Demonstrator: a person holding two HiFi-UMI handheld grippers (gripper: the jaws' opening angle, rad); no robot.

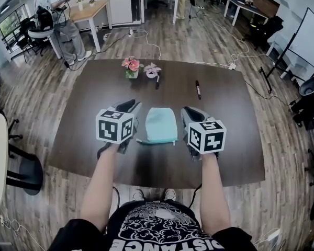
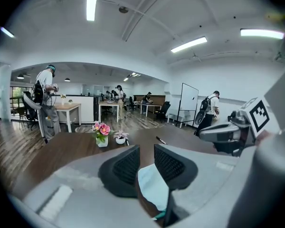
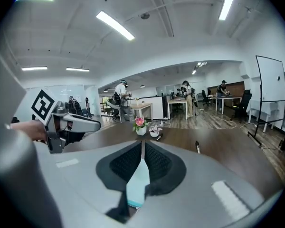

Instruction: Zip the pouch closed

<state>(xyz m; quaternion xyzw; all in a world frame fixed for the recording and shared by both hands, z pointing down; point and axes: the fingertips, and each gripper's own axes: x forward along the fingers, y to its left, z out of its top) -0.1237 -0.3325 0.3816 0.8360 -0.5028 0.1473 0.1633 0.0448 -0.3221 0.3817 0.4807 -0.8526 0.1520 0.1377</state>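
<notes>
Risk first: both grippers hang above the table (image 1: 94, 156), one on each side of the pouch (image 1: 161, 124), and neither holds it. The pouch lies flat on the table. My left gripper (image 2: 146, 163) has its jaws spread, with nothing between them; I only see the pouch below through the gap. My right gripper (image 3: 142, 152) has its jaws pressed together, also on nothing. I cannot tell from here if the zipper, which seems to run along the pouch edge nearest to me, is fully closed. If it is not, I judge that coming down with the right jaws together could push the soft pouch away instead of catching the slider. Pulling with no grip on the other end of the pouch would only drag it over the table. Beyond the pouch stand a pot of pink flowers (image 1: 131, 67) and a small white pot (image 1: 152, 71), with a dark pen (image 1: 157, 81) beside them. A marker (image 1: 198, 89) lies beyond the pouch to the right. All are well apart from the pouch, so nothing blocks the way.
</notes>
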